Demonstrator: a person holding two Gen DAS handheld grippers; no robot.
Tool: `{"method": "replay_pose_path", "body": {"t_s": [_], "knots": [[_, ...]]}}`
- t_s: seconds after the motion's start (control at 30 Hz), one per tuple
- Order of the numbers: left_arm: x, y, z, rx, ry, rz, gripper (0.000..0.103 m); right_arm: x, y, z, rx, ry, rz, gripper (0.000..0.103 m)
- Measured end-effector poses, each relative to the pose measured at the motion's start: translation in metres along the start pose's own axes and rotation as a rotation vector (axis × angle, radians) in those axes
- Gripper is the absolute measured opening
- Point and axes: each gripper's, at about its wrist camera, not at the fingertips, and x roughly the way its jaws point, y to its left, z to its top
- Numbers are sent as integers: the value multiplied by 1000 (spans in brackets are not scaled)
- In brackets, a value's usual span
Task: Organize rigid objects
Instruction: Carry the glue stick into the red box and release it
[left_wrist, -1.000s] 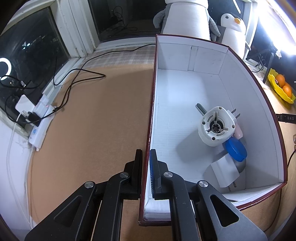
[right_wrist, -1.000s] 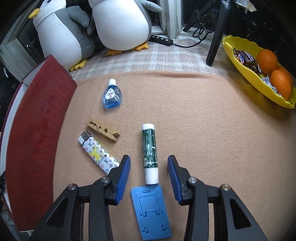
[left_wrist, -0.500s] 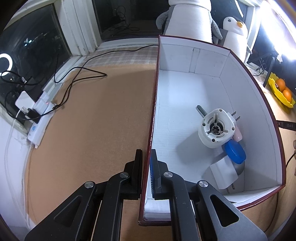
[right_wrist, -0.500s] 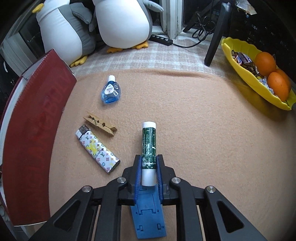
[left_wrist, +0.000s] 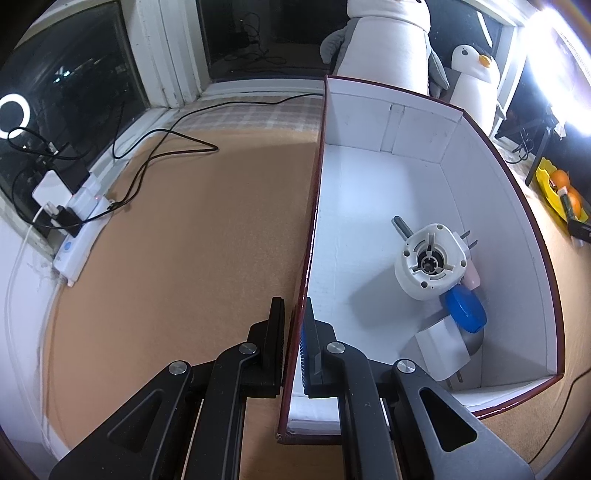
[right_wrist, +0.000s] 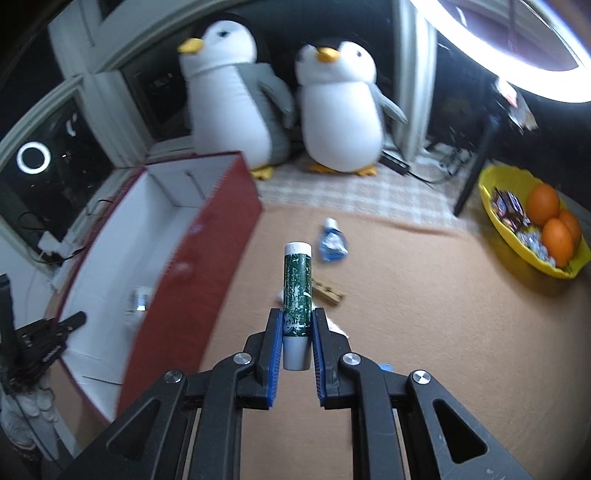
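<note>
Right tongs (right_wrist: 297, 347) clamped on the lower end of the green tube (right_wrist: 297, 291), held clear above the worktop (right_wrist: 424, 314); left tongs (left_wrist: 293, 343) pinched shut on the near left wall of the red box (left_wrist: 312, 221), steadying it. Step in hand reads as carrying the tube to the box; next move calls for swinging left over the red wall and letting go above the white floor, clear of the items already inside. Versus a second ago: right tongs stood open around the tube lying flat, have since closed on it and lifted; left tongs unchanged.
</note>
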Motion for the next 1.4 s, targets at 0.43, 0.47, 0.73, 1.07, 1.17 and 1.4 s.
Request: {"method": "replay_pose_path", "body": {"t_s": [0.43, 0.47, 0.73, 1.07, 1.17, 1.4], "knots": [[-1, 3, -2, -33, -18, -5, 6, -14, 106, 2, -222, -5, 146, 14], [-1, 3, -1, -34, -18, -5, 6, -12, 112, 1, -236, 2, 153, 14], [-1, 4, -1, -38, -20, -6, 6, 2, 147, -11, -297, 42, 192, 14], [-2, 3, -1, -36, -21, -5, 6, 10, 164, -16, -328, 72, 196, 14], [-2, 3, -1, -33, -19, -5, 6, 11, 162, -16, -319, 74, 197, 14], [-1, 2, 1, -11, -9, -11, 6, 4, 157, -15, -292, 55, 206, 38]]}}
